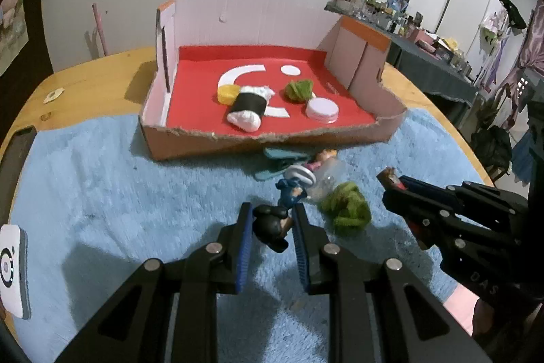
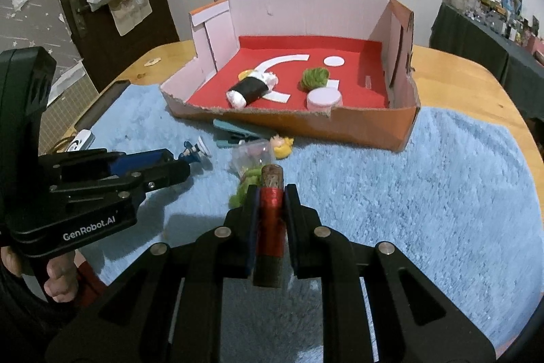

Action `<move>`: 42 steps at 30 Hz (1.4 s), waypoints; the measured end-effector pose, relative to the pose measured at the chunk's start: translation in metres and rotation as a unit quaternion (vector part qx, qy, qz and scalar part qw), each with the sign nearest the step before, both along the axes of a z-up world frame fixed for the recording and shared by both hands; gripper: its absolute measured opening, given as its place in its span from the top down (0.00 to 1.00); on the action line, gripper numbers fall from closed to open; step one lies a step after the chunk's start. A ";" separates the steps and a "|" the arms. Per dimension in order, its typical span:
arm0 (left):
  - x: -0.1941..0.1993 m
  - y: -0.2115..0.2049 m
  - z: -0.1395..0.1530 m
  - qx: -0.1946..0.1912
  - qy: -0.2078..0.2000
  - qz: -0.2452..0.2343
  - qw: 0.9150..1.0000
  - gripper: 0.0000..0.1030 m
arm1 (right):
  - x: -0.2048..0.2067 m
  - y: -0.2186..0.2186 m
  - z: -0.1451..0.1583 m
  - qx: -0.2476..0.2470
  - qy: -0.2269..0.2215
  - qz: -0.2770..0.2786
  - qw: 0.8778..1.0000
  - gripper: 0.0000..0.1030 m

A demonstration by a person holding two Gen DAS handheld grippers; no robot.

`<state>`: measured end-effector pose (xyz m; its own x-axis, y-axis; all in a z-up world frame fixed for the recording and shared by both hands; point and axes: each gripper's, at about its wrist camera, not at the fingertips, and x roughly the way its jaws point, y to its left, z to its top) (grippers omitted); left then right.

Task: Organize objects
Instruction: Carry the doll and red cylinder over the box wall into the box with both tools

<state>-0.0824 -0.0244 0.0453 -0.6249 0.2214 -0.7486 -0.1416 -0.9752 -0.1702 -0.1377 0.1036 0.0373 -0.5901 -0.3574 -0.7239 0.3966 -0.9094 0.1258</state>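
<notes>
My left gripper (image 1: 272, 221) is shut on a small figurine (image 1: 277, 220) with black hair and a blue outfit, just above the blue mat; its white round base (image 1: 301, 174) points toward the box. It also shows in the right wrist view (image 2: 193, 152). My right gripper (image 2: 270, 196) is shut on a red and brown cylinder (image 2: 270, 220), held lengthwise between the fingers. An open cardboard box (image 1: 238, 145) with a red floor holds a white roll with a black band (image 1: 250, 108), a yellow piece (image 1: 227, 92), a green tuft (image 1: 299, 89) and a white lidded tub (image 1: 322, 111).
On the blue mat (image 1: 119, 186) in front of the box lie a teal clip (image 2: 231, 133), a clear jar (image 2: 250, 155), a blond figurine head (image 2: 282, 145) and a green tuft (image 1: 346, 210). A white device (image 1: 13, 271) lies at the mat's left edge. The wooden table (image 2: 459, 73) surrounds the mat.
</notes>
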 end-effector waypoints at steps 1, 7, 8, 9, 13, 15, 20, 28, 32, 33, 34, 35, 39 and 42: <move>-0.001 0.000 0.002 0.001 0.002 0.000 1.000 0.77 | -0.001 0.000 0.002 0.000 0.001 0.000 1.000 0.86; -0.007 -0.001 0.012 0.004 0.011 0.001 1.000 0.77 | -0.007 -0.001 0.011 -0.002 0.007 0.003 1.000 0.86; -0.008 -0.001 0.015 0.004 0.013 0.000 1.000 0.77 | -0.008 -0.001 0.013 -0.002 0.008 0.003 1.000 0.86; -0.010 -0.001 0.017 0.005 0.015 0.000 1.000 0.77 | -0.009 -0.002 0.015 -0.003 0.010 0.003 1.000 0.86; -0.015 -0.002 0.024 0.007 0.021 0.001 1.000 0.77 | -0.014 -0.002 0.022 -0.003 0.015 0.003 1.000 0.86; -0.018 -0.002 0.027 0.007 0.023 0.001 1.000 0.77 | -0.018 -0.003 0.025 -0.002 0.017 0.004 1.000 0.86; -0.026 -0.001 0.034 0.007 0.027 0.001 1.000 0.77 | -0.027 -0.003 0.031 -0.003 0.019 0.005 1.000 0.86; -0.043 -0.002 0.039 0.005 0.027 0.002 1.000 0.77 | -0.044 -0.004 0.038 -0.003 0.022 0.007 1.000 0.86; -0.051 -0.003 0.040 0.006 0.025 0.002 1.000 0.77 | -0.052 -0.005 0.040 -0.002 0.021 0.008 1.000 0.86; -0.053 -0.003 0.040 0.005 0.024 0.002 1.000 0.77 | -0.054 -0.005 0.041 -0.002 0.020 0.008 1.000 0.86; -0.055 -0.004 0.040 0.004 0.024 0.002 1.000 0.77 | -0.057 -0.005 0.041 -0.002 0.020 0.008 1.000 0.86; -0.057 -0.004 0.040 0.004 0.024 0.002 1.000 0.77 | -0.059 -0.005 0.042 -0.002 0.019 0.009 1.000 0.86; -0.067 -0.004 0.041 0.002 0.021 0.001 1.000 0.77 | -0.068 -0.007 0.043 0.000 0.018 0.012 1.000 0.86; -0.075 -0.003 0.039 -0.002 0.016 -0.001 1.000 0.77 | -0.077 -0.009 0.043 0.001 0.015 0.013 1.000 0.86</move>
